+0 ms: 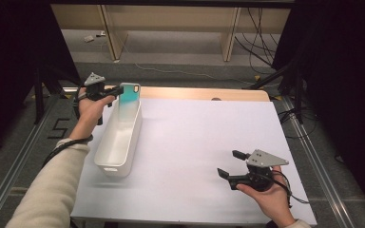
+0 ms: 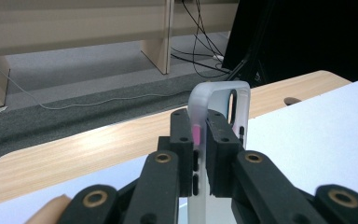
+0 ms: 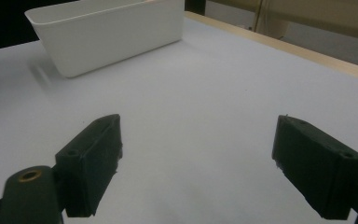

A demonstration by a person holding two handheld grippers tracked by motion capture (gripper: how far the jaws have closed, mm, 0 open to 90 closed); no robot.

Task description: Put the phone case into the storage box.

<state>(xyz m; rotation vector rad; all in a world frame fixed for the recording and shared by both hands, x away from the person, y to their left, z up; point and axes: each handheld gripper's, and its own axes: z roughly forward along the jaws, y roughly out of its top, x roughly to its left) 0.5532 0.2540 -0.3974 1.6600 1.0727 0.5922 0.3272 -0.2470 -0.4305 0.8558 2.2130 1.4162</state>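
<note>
So my left gripper (image 1: 117, 90) is clamped on a phone case (image 1: 129, 92), teal-looking from the high view, frosted clear up close (image 2: 219, 116). The pads pinch one long edge of it. The case stands upright, long axis vertical, camera-cutout end up, broad face turned toward me. It hangs right over the far end of the white bin (image 1: 119, 135), lower end at about rim height; can't tell if it touches the rim. The bin's own long axis runs away from me along the left side of the white table (image 1: 209, 137). My right gripper (image 1: 231, 164) sits low over the near right of the table, jaws spread wide, nothing between them.
</note>
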